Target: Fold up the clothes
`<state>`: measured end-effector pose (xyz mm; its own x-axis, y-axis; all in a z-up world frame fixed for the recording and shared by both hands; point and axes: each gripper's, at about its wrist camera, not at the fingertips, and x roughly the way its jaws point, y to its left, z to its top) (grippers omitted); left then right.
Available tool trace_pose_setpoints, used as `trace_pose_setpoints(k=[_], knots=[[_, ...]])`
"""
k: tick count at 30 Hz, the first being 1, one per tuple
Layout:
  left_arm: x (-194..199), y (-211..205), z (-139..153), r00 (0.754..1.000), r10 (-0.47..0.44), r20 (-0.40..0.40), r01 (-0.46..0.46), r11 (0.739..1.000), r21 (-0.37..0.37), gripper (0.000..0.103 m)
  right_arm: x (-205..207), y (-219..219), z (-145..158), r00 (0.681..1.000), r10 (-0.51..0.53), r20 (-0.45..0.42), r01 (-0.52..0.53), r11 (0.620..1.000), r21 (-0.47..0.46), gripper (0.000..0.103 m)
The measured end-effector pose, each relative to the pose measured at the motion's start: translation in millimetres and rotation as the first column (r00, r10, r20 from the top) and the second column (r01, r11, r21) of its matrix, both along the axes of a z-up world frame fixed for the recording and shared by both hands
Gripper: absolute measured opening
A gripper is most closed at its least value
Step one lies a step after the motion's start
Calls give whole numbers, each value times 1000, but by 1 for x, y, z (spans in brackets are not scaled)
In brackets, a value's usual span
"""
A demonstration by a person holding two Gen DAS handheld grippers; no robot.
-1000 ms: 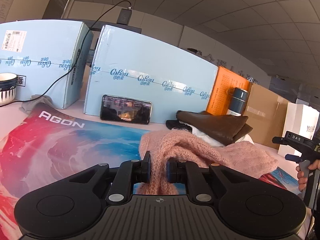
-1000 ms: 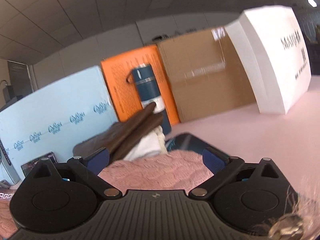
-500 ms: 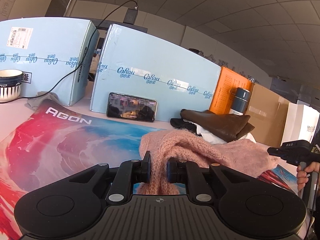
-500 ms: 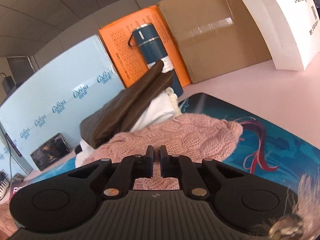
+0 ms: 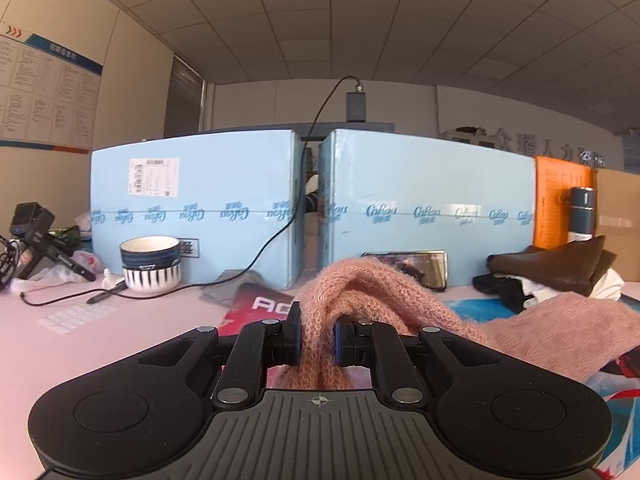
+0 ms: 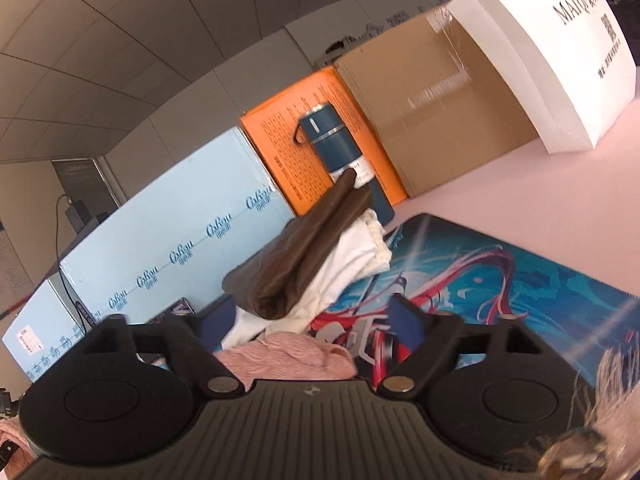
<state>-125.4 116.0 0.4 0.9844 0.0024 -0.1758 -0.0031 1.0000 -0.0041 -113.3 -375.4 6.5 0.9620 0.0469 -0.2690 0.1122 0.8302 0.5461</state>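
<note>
Change, left: swung leftward since half a second ago; bowls [image 5: 150,263], black cable [image 5: 280,232] and both blue boxes [image 5: 428,204] now in view, where the phone [image 5: 416,266] and folded pile sat centred before.
Change, right: pads were nearly together half a second ago, now spread wide; view rolled, table tilting up to the right.
Left gripper [image 5: 316,338]: closed on a bunched fold of the pink sweater [image 5: 360,292], knit squeezed between both blue pads and lifted off the mat [image 5: 264,304].
Right gripper [image 6: 308,328]: jaws well apart, holding nothing; pink knit lies just below and between them, possibly touching, hard to tell.
Sweater axis: runs from the left pads rightward, sloping down to a flatter body on the mat.
Sweater location: on the mat, just in front of the brown garment [image 6: 296,260] and white garment [image 6: 352,256].
Pose: left level, facing the boxes; right tipped, aimed at the flask [image 6: 340,152].
</note>
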Motion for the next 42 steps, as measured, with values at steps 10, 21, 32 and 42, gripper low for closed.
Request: trace_pose_setpoints(k=[10, 21, 32, 42], knots=[[19, 3, -8, 997, 10, -71, -5, 998, 66, 14, 74, 42, -23, 962, 228, -151, -234, 972, -21, 93], [67, -20, 7, 997, -31, -76, 44, 983, 176, 16, 83, 98, -25, 941, 242, -238, -314, 886, -342, 15], [106, -63, -19, 999, -31, -8, 28, 717, 697, 20, 64, 57, -3, 995, 69, -76, -96, 883, -460, 10], [103, 15, -49, 965, 238, -113, -46, 576, 816, 72, 47, 44, -14, 980, 134, -146, -185, 884, -428, 10]])
